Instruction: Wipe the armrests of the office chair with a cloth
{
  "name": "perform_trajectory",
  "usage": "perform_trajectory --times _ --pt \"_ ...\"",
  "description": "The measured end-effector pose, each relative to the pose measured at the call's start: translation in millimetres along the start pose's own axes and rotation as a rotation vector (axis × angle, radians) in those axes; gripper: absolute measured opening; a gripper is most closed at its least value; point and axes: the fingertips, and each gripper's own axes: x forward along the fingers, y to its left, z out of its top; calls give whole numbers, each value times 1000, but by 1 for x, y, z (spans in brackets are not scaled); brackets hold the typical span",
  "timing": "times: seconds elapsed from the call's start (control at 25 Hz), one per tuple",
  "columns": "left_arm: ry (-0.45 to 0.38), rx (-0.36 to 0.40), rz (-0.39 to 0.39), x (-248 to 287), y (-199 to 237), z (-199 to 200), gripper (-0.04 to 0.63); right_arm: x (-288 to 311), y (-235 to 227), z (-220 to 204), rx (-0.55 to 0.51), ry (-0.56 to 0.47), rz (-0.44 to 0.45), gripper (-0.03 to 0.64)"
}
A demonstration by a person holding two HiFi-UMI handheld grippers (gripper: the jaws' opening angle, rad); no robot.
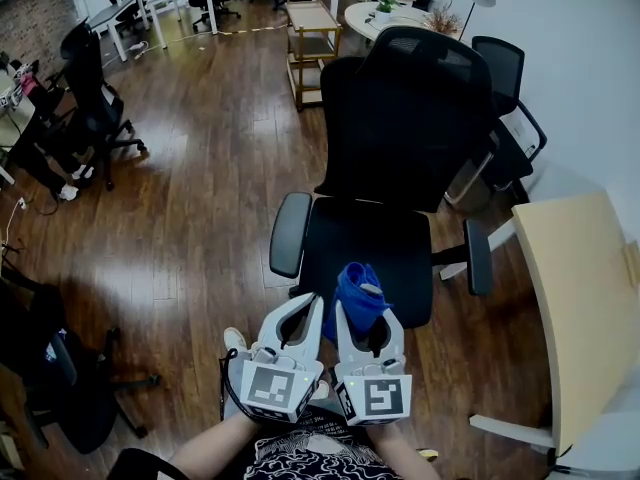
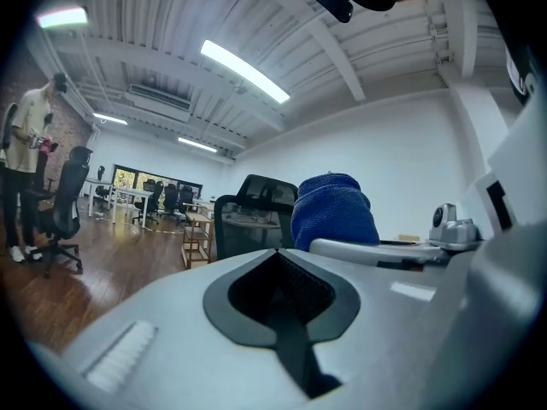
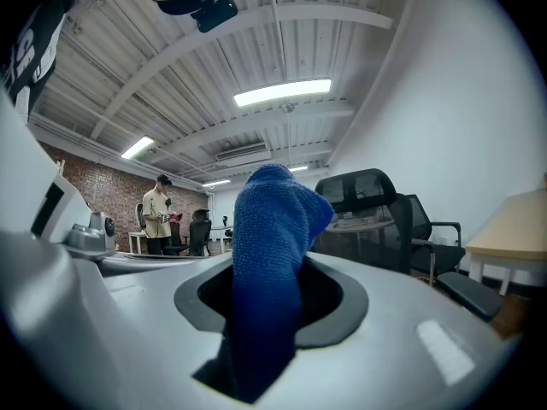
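At the far left of the head view, dark desk chairs (image 1: 95, 108) stand on the wooden floor (image 1: 200, 198). Low in the middle, the left gripper (image 1: 308, 306) has its jaws pressed together with nothing between them, as the left gripper view confirms (image 2: 275, 259). Just beside it, the right gripper (image 1: 362, 318) pinches a blue cloth (image 1: 358, 290). In the right gripper view the cloth (image 3: 272, 246) rises bunched from between the clamped jaws.

In the head view the cloth sits over the front edge of the seat (image 1: 365, 243) of the black office chair (image 1: 405, 118). It lies between the two armrests and apart from both: the one at the view's left (image 1: 290, 233) and the one at the right (image 1: 478, 256). A pale wooden table (image 1: 580, 298) stands at the far right.
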Motion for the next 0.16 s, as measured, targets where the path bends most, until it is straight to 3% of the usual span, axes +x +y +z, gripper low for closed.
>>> perform_trajectory --times 0.16 --pt "-3 5 -14 -6 -16 -8 5 -14 -7 -3 5 6 -15 141"
